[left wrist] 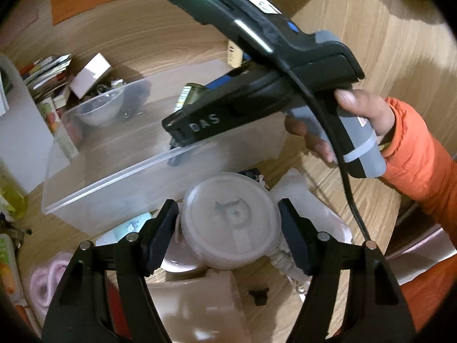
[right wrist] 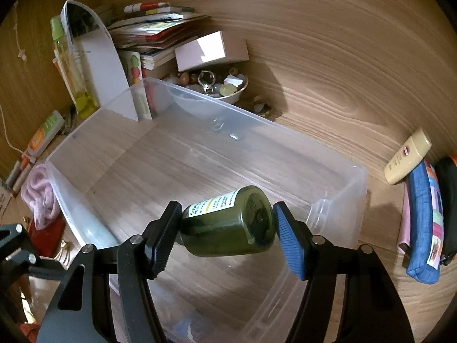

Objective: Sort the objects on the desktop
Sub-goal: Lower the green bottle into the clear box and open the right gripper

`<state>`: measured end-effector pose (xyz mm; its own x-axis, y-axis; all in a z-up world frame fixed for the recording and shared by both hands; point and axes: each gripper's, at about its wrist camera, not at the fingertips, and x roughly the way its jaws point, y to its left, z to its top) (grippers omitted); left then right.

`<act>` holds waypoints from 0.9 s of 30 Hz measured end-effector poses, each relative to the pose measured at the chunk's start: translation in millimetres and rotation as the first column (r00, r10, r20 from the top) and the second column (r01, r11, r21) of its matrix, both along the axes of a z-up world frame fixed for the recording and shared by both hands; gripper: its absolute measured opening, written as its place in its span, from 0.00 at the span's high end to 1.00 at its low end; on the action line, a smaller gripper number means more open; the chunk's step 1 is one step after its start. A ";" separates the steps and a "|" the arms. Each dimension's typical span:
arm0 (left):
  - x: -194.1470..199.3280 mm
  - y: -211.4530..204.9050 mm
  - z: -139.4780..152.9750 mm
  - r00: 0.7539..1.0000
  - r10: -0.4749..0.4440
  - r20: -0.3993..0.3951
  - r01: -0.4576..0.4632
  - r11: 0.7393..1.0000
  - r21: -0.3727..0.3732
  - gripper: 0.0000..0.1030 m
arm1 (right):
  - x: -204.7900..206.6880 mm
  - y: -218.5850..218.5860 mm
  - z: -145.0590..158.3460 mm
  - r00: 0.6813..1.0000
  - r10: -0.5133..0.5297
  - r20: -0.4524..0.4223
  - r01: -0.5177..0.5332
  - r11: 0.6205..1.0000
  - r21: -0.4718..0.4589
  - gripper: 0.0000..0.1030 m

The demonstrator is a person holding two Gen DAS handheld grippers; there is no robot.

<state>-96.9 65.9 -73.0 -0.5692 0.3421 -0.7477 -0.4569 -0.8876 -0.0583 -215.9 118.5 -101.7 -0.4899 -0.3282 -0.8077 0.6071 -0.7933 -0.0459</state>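
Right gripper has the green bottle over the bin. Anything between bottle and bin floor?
Nothing visible. The green bottle, clamped in the right gripper, hangs inside the rim of the clear bin, and the bin floor under and beyond it looks bare. The near end of the bin, behind the gripper, is hidden.

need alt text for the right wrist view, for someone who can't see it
The right tool grips a dark green labelled bottle on its side above an empty clear plastic bin on a wooden desk. Behind the bin sit stacked books, a white box and a bowl of stones; a blue pouch lies to the right.
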 end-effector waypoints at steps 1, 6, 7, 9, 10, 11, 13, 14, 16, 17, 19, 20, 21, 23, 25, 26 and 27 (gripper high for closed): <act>0.4 -1.5 -0.2 1.000 0.008 0.002 -0.009 1.000 0.006 0.32 | 0.1 0.2 -0.4 1.000 0.000 0.002 0.000 1.000 0.000 0.39; -0.9 -6.2 1.7 1.000 0.027 0.010 -0.027 0.999 0.034 0.32 | 1.8 1.5 0.4 1.000 -0.005 0.007 0.005 1.000 0.005 0.40; -0.3 -6.4 3.0 1.000 0.029 0.007 -0.030 0.999 0.036 0.32 | 0.9 1.8 0.4 1.000 -0.006 0.007 0.006 1.000 0.000 0.40; -1.7 -7.9 5.4 0.999 0.032 0.009 -0.033 0.998 0.047 0.33 | 4.2 6.2 5.0 1.000 -0.005 0.000 0.005 1.000 -0.018 0.40; -2.1 -8.8 6.4 0.999 0.034 0.010 -0.035 0.998 0.055 0.33 | 6.2 8.3 7.4 1.000 -0.006 -0.006 0.006 1.000 -0.025 0.40; -2.4 -10.0 7.5 0.999 0.035 0.011 -0.036 0.997 0.062 0.33 | 9.1 11.5 10.9 1.000 -0.008 -0.017 0.007 0.999 -0.032 0.39; -3.3 -12.1 8.5 0.999 0.044 0.011 -0.044 0.997 0.068 0.33 | 15.2 21.3 18.6 0.999 -0.014 -0.041 0.012 0.998 -0.054 0.39; -3.5 -12.8 8.8 0.999 0.046 0.014 -0.047 0.996 0.071 0.33 | 17.8 26.5 21.7 0.999 -0.015 -0.047 0.012 0.998 -0.066 0.39; -6.3 -15.2 8.4 0.998 0.051 0.025 -0.053 0.995 0.086 0.33 | 26.6 40.8 28.6 0.998 -0.010 -0.062 0.004 0.995 -0.100 0.39; -7.0 -16.4 8.9 0.998 0.052 0.031 -0.054 0.994 0.095 0.33 | 28.9 44.6 30.8 0.998 -0.007 -0.067 0.000 0.994 -0.110 0.39; -9.8 -21.1 11.2 0.998 0.059 0.039 -0.063 0.991 0.122 0.33 | 39.5 56.7 34.6 0.996 0.003 -0.084 -0.014 0.991 -0.130 0.39; -11.3 -24.4 13.5 0.997 0.061 0.044 -0.067 0.988 0.141 0.34 | 45.1 61.5 34.8 0.996 0.014 -0.091 -0.026 0.991 -0.135 0.39; -12.2 -27.5 15.7 0.997 0.066 0.046 -0.073 0.985 0.157 0.37 | 51.4 65.5 33.6 0.995 0.025 -0.097 -0.037 0.991 -0.132 0.39; -14.1 -32.4 19.0 0.996 0.073 0.053 -0.081 0.982 0.172 0.37 | 61.7 68.6 30.3 0.994 0.044 -0.101 -0.055 0.992 -0.116 0.39; -13.2 -34.5 24.5 0.996 0.075 0.050 -0.083 0.980 0.181 0.37 | 70.8 70.8 23.9 0.994 0.061 -0.094 -0.071 0.992 -0.108 0.39; -11.5 -34.2 27.5 0.996 0.078 0.038 -0.083 0.981 0.175 0.37 | 74.1 71.1 21.2 0.994 0.067 -0.090 -0.077 0.991 -0.110 0.39; -10.1 -33.1 30.1 0.996 0.079 0.026 -0.083 0.983 0.164 0.37 | 78.3 70.9 20.7 0.992 0.064 -0.112 -0.076 0.992 -0.103 0.39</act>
<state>-106.9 32.8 -42.9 -0.5859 0.4145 -0.6963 -0.3812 -0.8993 -0.2146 -137.7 189.3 -81.0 -0.5457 -0.4465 -0.7092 0.6572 -0.7530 -0.0316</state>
